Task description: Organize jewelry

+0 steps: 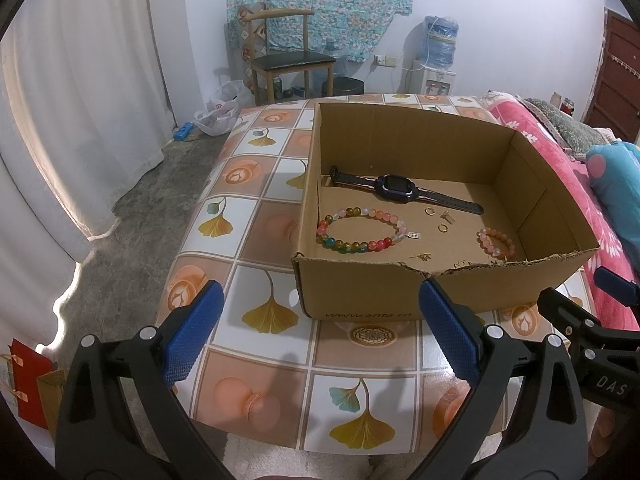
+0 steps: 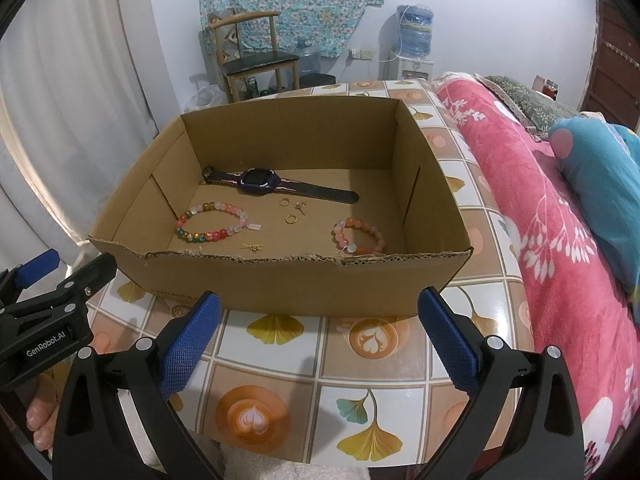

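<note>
An open cardboard box (image 1: 360,300) (image 2: 280,284) stands on the patterned table. Inside lie a dark smartwatch (image 1: 396,189) (image 2: 256,179), a multicoloured bead bracelet (image 1: 360,231) (image 2: 210,223), a smaller pink-orange bead bracelet (image 1: 496,242) (image 2: 360,236), two gold rings (image 1: 430,211) (image 2: 291,219) and small gold pieces (image 1: 422,257) (image 2: 252,247). My left gripper (image 1: 320,316) is open, held in front of the box's near wall, with nothing between its fingers. My right gripper (image 2: 320,324) is open too, just before the box. Each gripper shows at the edge of the other's view.
The table (image 1: 260,208) (image 2: 400,344) has a tile-and-leaf cloth. A pink floral blanket (image 2: 540,208) and teal pillow (image 2: 600,184) lie to the right. A chair (image 1: 288,56), water dispenser (image 1: 434,60) and white curtain (image 1: 80,120) stand behind. Bare toes (image 2: 40,424) show low on the left.
</note>
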`<action>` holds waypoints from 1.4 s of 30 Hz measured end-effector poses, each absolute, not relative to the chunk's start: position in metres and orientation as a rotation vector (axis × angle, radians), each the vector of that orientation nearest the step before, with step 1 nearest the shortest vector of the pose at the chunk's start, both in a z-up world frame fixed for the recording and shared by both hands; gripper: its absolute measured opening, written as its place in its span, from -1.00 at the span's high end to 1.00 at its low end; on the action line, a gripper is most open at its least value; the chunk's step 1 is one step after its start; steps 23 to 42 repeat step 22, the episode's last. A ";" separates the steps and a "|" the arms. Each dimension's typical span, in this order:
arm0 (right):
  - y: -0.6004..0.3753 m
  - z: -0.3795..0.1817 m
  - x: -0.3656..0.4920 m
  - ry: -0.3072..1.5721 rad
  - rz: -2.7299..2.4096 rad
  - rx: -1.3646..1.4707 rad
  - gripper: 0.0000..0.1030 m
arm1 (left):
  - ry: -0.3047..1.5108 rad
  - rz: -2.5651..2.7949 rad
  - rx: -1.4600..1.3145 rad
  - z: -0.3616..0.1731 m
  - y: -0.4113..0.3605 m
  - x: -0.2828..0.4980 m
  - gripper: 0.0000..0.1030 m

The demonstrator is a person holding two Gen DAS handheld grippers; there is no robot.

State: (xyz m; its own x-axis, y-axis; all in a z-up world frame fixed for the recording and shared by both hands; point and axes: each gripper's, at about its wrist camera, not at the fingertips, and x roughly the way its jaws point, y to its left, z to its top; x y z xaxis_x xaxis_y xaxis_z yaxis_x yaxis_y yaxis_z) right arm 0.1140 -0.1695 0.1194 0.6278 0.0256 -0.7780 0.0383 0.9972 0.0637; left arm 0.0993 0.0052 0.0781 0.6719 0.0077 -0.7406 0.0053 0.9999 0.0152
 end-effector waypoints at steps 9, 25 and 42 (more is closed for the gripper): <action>-0.169 0.119 0.115 0.892 -0.008 0.076 -0.87 | 0.835 0.001 0.014 0.078 0.005 0.099 -0.84; -0.170 0.119 0.115 0.894 -0.013 0.074 -0.87 | 0.832 0.002 0.015 0.077 0.004 0.099 -0.84; -0.170 0.119 0.115 0.894 -0.013 0.074 -0.87 | 0.832 0.002 0.015 0.077 0.004 0.099 -0.84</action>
